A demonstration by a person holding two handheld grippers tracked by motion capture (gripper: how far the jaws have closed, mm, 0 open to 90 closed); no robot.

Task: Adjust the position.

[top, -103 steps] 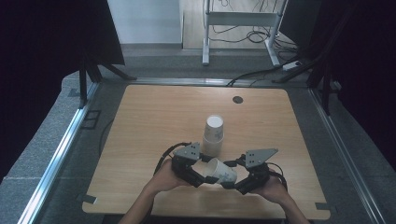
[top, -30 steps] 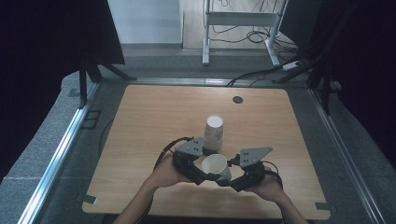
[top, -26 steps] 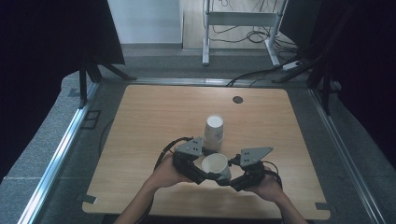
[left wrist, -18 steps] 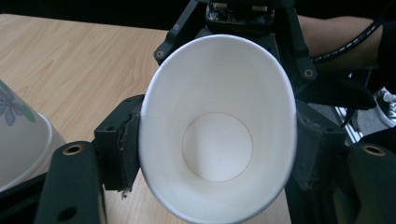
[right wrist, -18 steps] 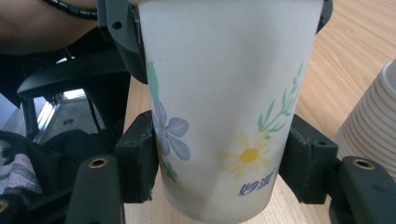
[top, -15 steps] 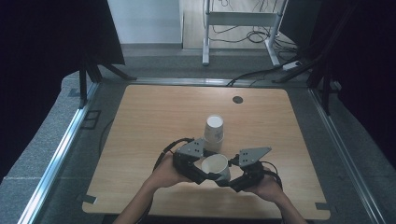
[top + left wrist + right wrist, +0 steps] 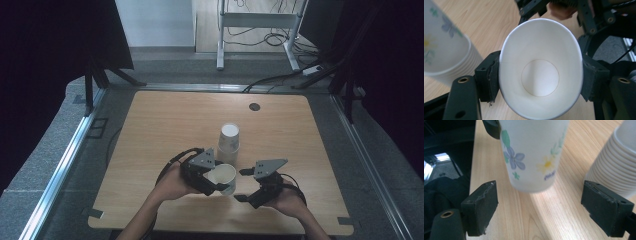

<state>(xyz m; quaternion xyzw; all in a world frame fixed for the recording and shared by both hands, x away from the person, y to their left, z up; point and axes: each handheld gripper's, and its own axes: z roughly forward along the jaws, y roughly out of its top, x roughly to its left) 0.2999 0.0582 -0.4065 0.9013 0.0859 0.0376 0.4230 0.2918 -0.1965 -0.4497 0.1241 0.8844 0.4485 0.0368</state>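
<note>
The worktop (image 7: 165, 125) is pale wood with a dark grommet (image 7: 254, 106) near its far edge, set in a dim room; grey floor runs round it, with a metal frame (image 7: 260, 22) and loose cables beyond.

From here I have the left gripper (image 7: 215, 181) clamped on a single paper cup (image 7: 223, 177) near the worktop's near edge. In the left gripper view the fingers (image 7: 487, 76) press both sides of the cup (image 7: 540, 68) just under the rim and squash its mouth into an oval; I look straight down into the white inside. The cup sits upright, and the right gripper view shows its flowered wall (image 7: 531, 152) with the base close to the wood, though I cannot tell whether it touches.

My right gripper (image 7: 242, 185) stands just beside the cup on the other side. Its fingers (image 7: 480, 207) have just been opening and now stand wide apart, with nothing between the pads; the cup is ahead of them, clear of both.

The stack (image 7: 229, 137) of matching cups stands mouth down just beyond the held cup, towards the middle of the worktop. It is close: its ribbed rims (image 7: 614, 172) crowd the right gripper's far finger, and its lower edge (image 7: 446, 60) sits near the left gripper's finger. The right hand (image 7: 287, 200) and its trailing cable lie behind the cup in the left gripper view.
</note>
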